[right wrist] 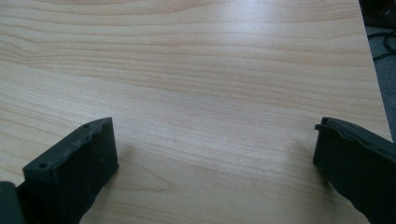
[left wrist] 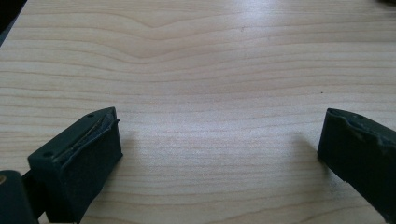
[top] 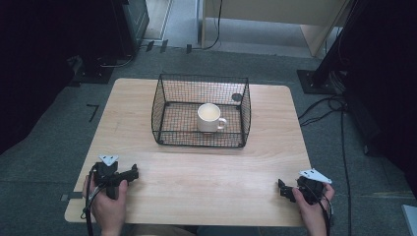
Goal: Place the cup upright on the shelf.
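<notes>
A white mug [top: 210,117] stands upright inside a black wire basket [top: 169,137] at the middle back of the wooden table [top: 206,177]; its handle points right. My left gripper [top: 129,173] rests near the table's front left corner, held by a hand, jaws wide apart over bare wood [left wrist: 219,135]. My right gripper [top: 284,189] sits near the front right corner, also held by a hand, jaws wide apart with nothing between them [right wrist: 215,140]. Both grippers are well short of the basket.
A small dark round disc [top: 237,97] lies at the basket's back right. Grey floor surrounds the table, with black stands and cables [top: 334,105] to the right and dark equipment at the back left. The table's right edge shows in the right gripper view.
</notes>
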`<state>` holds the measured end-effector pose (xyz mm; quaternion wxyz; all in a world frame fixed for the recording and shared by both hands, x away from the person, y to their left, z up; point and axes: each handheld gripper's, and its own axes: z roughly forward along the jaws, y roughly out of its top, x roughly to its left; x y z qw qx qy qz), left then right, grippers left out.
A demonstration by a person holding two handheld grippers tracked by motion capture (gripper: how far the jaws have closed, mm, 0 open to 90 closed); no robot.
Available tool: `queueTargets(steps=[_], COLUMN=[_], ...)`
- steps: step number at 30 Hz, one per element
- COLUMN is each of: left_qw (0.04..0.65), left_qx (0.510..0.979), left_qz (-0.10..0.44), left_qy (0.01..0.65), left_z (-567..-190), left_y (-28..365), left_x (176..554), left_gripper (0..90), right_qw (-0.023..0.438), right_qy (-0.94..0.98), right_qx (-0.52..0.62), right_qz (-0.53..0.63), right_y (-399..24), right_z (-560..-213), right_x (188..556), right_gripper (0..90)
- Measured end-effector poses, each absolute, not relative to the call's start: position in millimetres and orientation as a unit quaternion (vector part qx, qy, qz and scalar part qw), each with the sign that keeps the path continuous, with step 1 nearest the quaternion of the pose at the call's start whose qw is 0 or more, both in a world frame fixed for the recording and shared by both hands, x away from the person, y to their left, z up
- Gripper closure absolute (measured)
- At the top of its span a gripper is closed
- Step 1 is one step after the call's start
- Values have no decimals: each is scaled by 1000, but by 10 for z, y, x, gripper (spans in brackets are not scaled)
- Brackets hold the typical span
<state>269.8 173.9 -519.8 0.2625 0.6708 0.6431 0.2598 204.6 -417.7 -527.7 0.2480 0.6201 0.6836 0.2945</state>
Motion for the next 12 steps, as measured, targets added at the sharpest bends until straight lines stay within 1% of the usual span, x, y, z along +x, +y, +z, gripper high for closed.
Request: queueTargets(steps=[12], left_qw=[263], left_qx=[671], left_qz=[260], left_qy=[643], left_z=[-5198], left_y=[1739], left_x=[2698], left_gripper=[0], right_qw=[247], right_qy=[685], right_qx=[619], right_qz=[295], right_y=[-4175], right_z=[-5277], right_x=[2046], right_gripper=[0])
